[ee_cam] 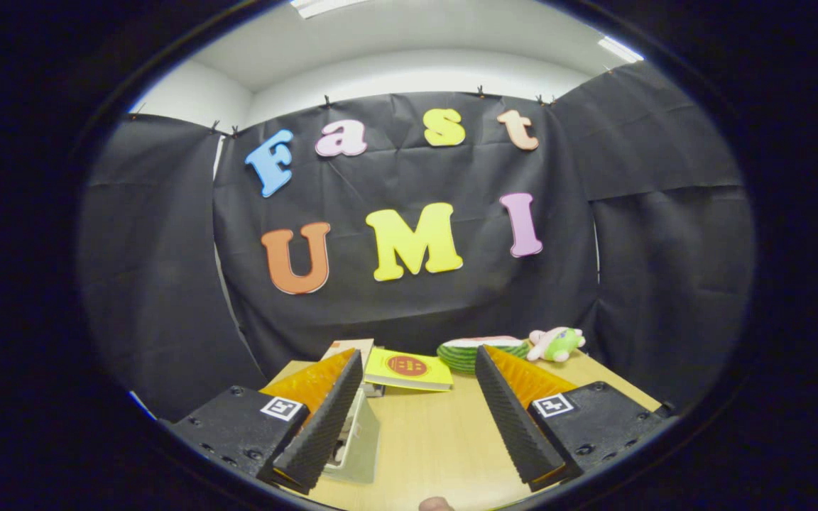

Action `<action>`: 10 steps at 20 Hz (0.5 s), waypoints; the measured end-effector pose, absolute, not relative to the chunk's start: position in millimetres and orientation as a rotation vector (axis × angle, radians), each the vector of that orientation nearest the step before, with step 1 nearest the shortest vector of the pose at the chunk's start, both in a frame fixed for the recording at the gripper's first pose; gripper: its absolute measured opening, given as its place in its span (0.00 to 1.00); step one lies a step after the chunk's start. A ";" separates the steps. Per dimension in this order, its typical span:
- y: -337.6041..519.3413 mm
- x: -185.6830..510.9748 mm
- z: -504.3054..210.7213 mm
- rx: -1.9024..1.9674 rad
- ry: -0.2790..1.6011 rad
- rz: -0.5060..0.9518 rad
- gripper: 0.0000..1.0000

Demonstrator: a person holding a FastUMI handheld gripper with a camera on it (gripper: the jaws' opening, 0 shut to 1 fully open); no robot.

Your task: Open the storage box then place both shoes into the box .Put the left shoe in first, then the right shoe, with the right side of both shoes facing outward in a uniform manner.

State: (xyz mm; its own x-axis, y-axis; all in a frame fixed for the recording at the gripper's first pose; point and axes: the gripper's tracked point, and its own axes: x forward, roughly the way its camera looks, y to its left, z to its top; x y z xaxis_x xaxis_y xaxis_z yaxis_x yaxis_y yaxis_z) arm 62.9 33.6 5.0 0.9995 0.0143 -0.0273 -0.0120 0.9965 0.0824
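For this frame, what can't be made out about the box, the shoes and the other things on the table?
- Grey-white item behind the hand-held gripper's left finger: mostly covered, so box or shoe cannot be told.
- Booklets under the yellow book: partly overlapped by it and the finger.
- Watermelon-like object: partly hidden by the right finger.
- Plush toy: too small for detail.
- Gripper open, holding nothing.

The gripper (pixel 420 419) is held wide open above a light wooden table (pixel 430 440); a yellow booklet (pixel 409 369), watermelon-patterned cushion (pixel 466 353) and plush toy (pixel 557 343) are seen beyond its fingers.
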 end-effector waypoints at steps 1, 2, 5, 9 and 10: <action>31.7 52.5 0.1 0.096 0.016 0.012 1.00; 32.1 45.3 -11.3 0.112 0.015 0.018 1.00; 28.0 25.5 -20.5 0.129 0.005 0.026 1.00; 35.6 11.9 -16.9 0.049 -0.045 0.019 1.00; 36.8 9.7 -16.2 0.042 -0.054 0.018 1.00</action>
